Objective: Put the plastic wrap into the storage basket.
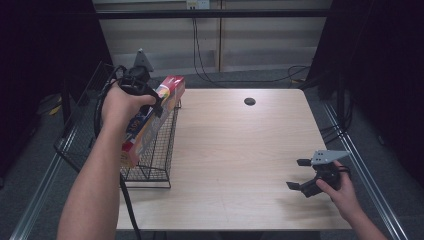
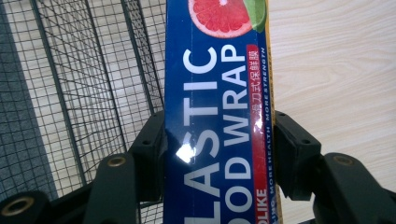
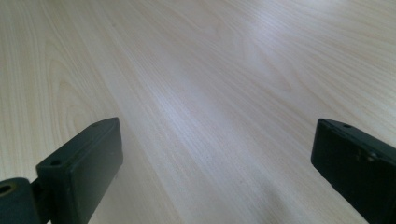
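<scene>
A long blue box of plastic food wrap (image 1: 152,117), with a grapefruit picture and a red end, is held tilted over the right wall of a black wire basket (image 1: 158,150). My left gripper (image 1: 147,102) is shut on the box; in the left gripper view both pads press its sides (image 2: 215,130). At the table's front right, my right gripper (image 1: 298,174) rests low over the bare wood, jaws wide apart with nothing between them, as the right gripper view (image 3: 215,158) also shows.
The light wooden table (image 1: 240,150) has a round cable hole (image 1: 249,101) near its far edge. The wire basket stands at the table's left edge, partly over it. Cables run along the floor behind the table.
</scene>
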### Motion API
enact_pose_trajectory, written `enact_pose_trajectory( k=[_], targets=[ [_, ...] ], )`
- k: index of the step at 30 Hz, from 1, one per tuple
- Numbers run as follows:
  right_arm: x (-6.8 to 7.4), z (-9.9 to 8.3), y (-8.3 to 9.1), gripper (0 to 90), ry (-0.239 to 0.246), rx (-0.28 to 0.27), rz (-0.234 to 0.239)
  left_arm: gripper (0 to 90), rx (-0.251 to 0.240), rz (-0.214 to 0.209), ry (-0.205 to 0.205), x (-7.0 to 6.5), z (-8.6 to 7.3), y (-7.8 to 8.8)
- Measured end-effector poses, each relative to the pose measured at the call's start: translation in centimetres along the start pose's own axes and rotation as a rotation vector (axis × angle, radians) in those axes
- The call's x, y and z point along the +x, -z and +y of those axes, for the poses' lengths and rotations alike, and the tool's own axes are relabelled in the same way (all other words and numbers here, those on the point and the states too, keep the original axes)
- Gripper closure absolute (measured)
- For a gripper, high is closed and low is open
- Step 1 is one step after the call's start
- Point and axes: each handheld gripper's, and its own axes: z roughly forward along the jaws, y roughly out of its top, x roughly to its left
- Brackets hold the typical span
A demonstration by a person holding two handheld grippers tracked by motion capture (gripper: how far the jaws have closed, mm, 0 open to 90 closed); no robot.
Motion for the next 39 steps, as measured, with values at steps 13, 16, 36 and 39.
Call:
enact_pose_trajectory(
  k=[13, 16, 36, 39],
  targets=[
    [0.0, 0.0, 0.0, 2.0, -0.006, -0.001, 0.006, 45.2, -0.004, 0.008, 0.047, 1.3, -0.3, 0.6],
    [0.0, 0.0, 0.0, 2.0, -0.004, 0.001, -0.001, 45.2, -0.001, 0.013, 0.054, 1.6, -0.4, 0.7],
    [0.0, 0.0, -0.1, 2.0, -0.004, 0.0, 0.0, 45.3, -0.028, 0.04, 0.134, 4.1, -1.4, 2.1],
    [0.1, 0.0, -0.1, 2.0, -0.007, 0.001, 0.002, 45.2, -0.025, 0.053, 0.13, 4.5, -1.5, 2.4]
  ],
)
